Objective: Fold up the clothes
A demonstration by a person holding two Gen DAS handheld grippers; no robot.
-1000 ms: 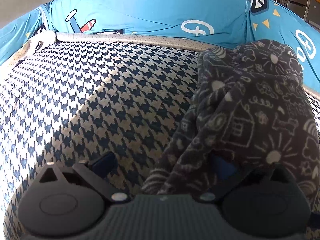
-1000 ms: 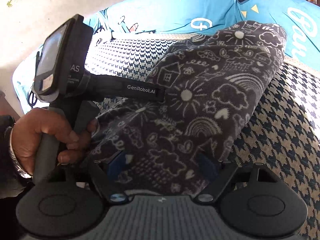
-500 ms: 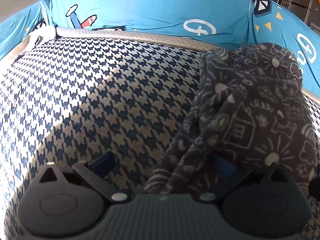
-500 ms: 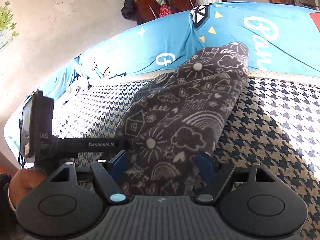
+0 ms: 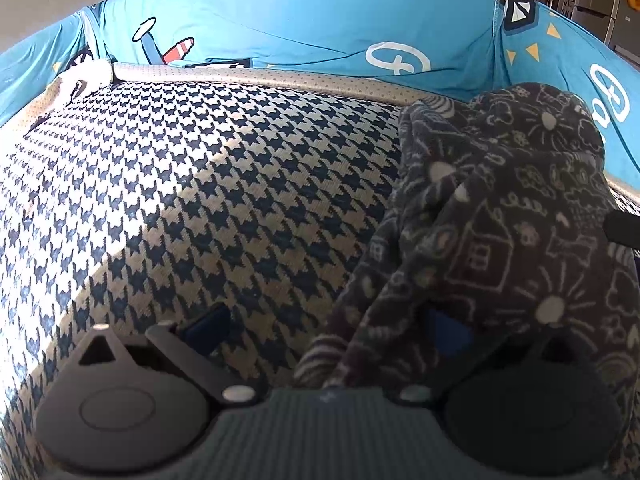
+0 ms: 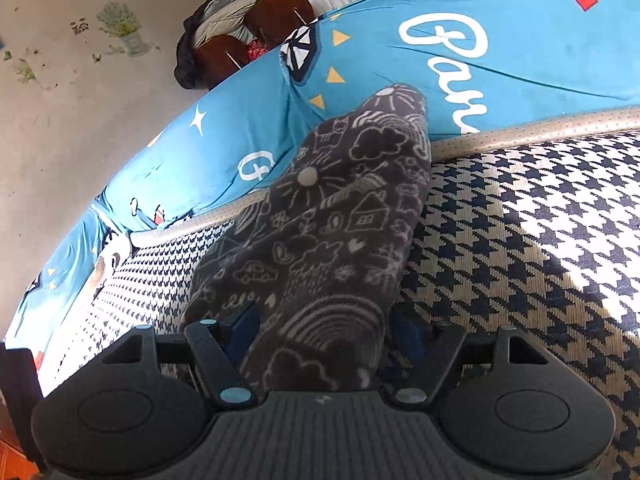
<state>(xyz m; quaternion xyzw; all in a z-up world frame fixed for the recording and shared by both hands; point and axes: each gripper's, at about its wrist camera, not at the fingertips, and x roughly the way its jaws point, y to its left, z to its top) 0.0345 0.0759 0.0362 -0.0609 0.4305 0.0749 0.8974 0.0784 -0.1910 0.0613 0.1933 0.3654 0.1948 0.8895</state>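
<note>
On houndstooth-weave cushion (image 5: 208,200), fuzzy doodle-print garment (image 6: 320,248) lies bunched between both tools.

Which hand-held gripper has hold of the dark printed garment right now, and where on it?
Neither grips it. Both the left hand-held gripper and the right hand-held gripper stand open, with the garment's near end lying between their fingers.

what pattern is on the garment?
Dark grey garment with white doodles: houses, suns, clouds, rainbows. Clearest in the right wrist view.
</note>
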